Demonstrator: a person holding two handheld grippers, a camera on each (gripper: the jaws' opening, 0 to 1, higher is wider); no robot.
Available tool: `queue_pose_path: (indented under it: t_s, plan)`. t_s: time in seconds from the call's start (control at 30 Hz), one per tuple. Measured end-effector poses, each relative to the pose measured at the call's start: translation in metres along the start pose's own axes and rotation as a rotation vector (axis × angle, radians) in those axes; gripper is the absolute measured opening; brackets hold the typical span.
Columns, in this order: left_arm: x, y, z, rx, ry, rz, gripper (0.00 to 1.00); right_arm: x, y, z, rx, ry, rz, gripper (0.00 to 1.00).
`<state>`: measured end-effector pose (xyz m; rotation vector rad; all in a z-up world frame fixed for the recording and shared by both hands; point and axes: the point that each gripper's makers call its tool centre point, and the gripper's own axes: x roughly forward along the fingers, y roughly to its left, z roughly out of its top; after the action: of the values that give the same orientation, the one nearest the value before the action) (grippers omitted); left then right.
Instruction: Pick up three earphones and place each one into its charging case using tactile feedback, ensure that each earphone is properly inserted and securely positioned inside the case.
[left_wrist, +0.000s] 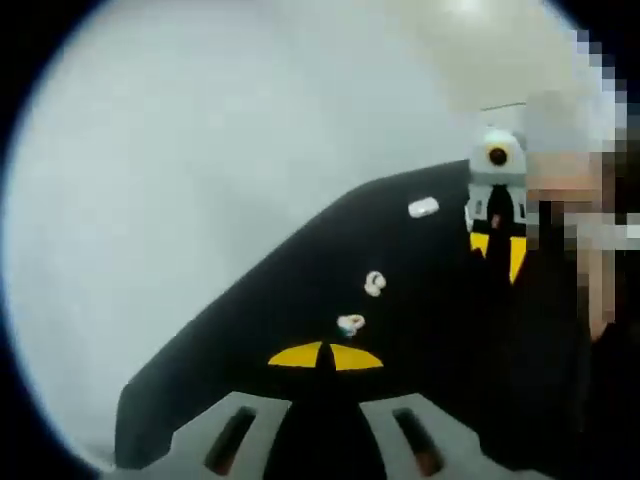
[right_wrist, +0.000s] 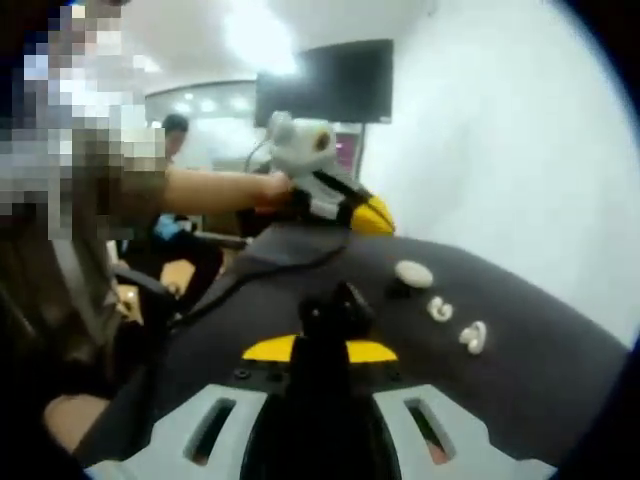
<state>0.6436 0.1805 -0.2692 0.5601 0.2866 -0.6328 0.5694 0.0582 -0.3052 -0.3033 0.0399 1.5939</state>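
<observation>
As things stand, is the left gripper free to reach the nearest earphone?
Probably yes: the left gripper faces the nearest earphone across bare black table, with nothing between them.

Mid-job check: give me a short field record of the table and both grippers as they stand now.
surface: black table, white wall behind it
charging case: white, oval, lying on the table at the far end of the row
earphones: two white pieces lying loose on the table, apart from the case
left hand-held gripper: jaws closed, nothing between them
right hand-held gripper: jaws closed, nothing visibly held
other: a monitor on the far wall in the right gripper view
</observation>
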Motion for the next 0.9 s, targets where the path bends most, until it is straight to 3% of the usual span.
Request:
queue_pose_path:
  t_s: [0.1,0.43,0.73,0.9]
  plan:
    - [0.010,-0.004,-0.012,-0.052,0.058,-0.017,0.11,0.000,0.000,0.000,-0.001,0.000,0.001,0.18]
    - [0.023,-0.013,-0.026,-0.148,0.101,0.034,0.10,0.000,0.000,0.000,-0.008,0.000,0.001,0.18]
    - [0.029,-0.015,-0.038,-0.194,0.080,0.108,0.13,0.001,0.001,0.001,-0.010,0.001,0.002,0.18]
    - [0.030,-0.010,-0.039,-0.273,0.044,0.155,0.16,0.001,0.001,0.001,-0.010,0.000,0.003,0.18]
